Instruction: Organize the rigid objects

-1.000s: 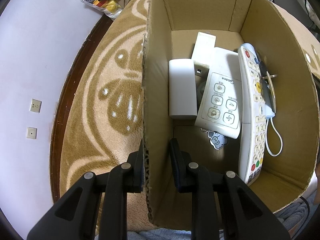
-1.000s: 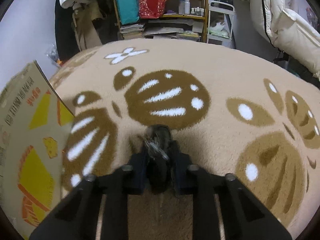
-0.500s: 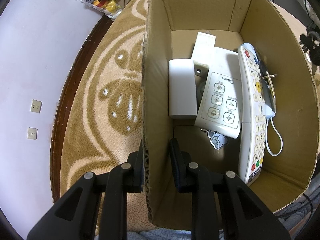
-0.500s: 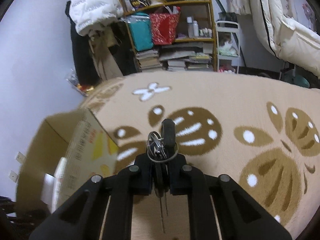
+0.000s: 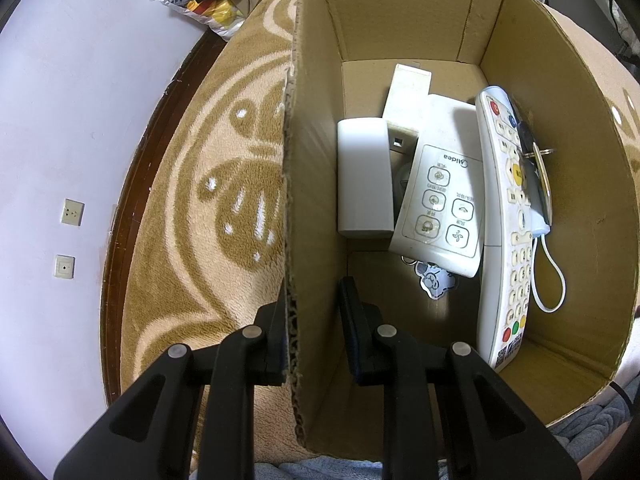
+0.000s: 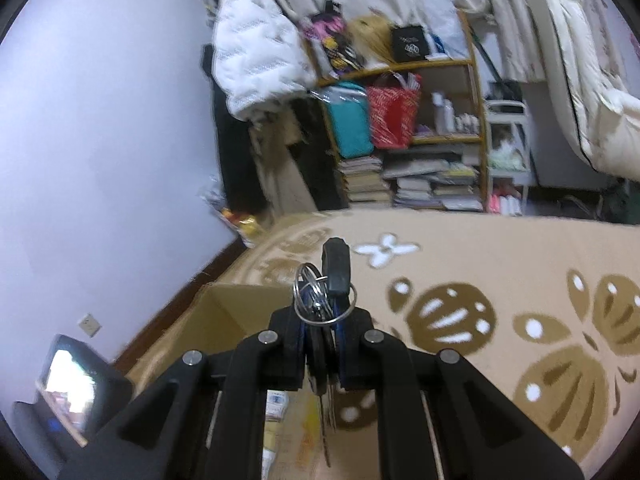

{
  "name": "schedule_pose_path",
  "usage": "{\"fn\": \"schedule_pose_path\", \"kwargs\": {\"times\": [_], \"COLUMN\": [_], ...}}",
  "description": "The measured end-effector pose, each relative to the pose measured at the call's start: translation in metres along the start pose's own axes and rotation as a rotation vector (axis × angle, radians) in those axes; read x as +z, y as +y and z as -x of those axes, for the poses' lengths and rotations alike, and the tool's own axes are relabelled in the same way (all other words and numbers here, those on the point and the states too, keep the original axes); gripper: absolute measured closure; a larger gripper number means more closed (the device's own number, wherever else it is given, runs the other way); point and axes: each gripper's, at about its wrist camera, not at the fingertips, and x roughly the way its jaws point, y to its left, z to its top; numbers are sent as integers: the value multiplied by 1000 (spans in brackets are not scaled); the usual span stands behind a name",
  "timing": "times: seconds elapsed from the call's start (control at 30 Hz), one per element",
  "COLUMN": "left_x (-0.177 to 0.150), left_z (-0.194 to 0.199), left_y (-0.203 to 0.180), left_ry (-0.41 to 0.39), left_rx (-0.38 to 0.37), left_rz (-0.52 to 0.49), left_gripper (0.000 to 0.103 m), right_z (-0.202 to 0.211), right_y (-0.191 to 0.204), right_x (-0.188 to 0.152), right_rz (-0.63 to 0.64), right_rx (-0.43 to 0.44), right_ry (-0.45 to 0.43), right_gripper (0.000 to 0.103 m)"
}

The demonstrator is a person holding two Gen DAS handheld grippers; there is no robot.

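I'm carrying a bunch of keys on silver rings with a black fob [image 6: 326, 300] in the right gripper [image 6: 322, 344]; its jaws are pinched almost fully together on the bunch, fob sticking up at 12 o'clock, blades dangling toward 6. Risk first: the grip is on loose rings and a fob, so a quick swing could probably make the bunch pivot or slip out before it's over the open brown cardboard box [image 6: 224, 312], which is sitting at 9 o'clock of the gripper on the beige patterned carpet [image 6: 520, 280]. Dropping short would land it on the carpet; dropping hard could knock the stacked remotes.

The right gripper is raised, pointing roughly level across the room.

The left gripper [image 5: 310, 328] is straddling the box's near wall [image 5: 308, 200], jaws partly open, one finger outside, one inside; contact on the inner side I can't tell. Tugging could tip the box. Inside, at 1 o'clock, are lying a white Midea remote [image 5: 440, 200], a long white button remote [image 5: 504, 240] and a plain white rectangular block [image 5: 362, 178].
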Motion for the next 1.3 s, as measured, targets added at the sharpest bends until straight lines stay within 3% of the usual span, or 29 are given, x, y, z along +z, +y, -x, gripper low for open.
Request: {"fn": "schedule_pose_path", "kwargs": {"times": [0.23,0.4,0.67,0.8,1.07,1.3], "left_x": [0,0,-1,-2,-9,-18], "left_z": [1,1,3,13,31,53], "left_y": [0,-1,-1,-1,11,13], "left_ry": [0,-1,-21,-67,-137,-220], "left_rx": [-1,-2,5,13,-14,-22], "left_rz": [1,1,-3,-11,23,23], "left_gripper": [81,81,81,81,81,81], "right_z": [0,-10,-23,-25,-14,5], "right_y": [32,39,43,44,44,56], "right_x": [-5,-20,-40,-49,-55,-58], "right_rz": [27,51,81,96,104,149], "right_rx": [131,157,119,68,58,43], "right_ry": [10,65,164,210,248,230], "right_gripper": [91,91,90,87,87,69]}}
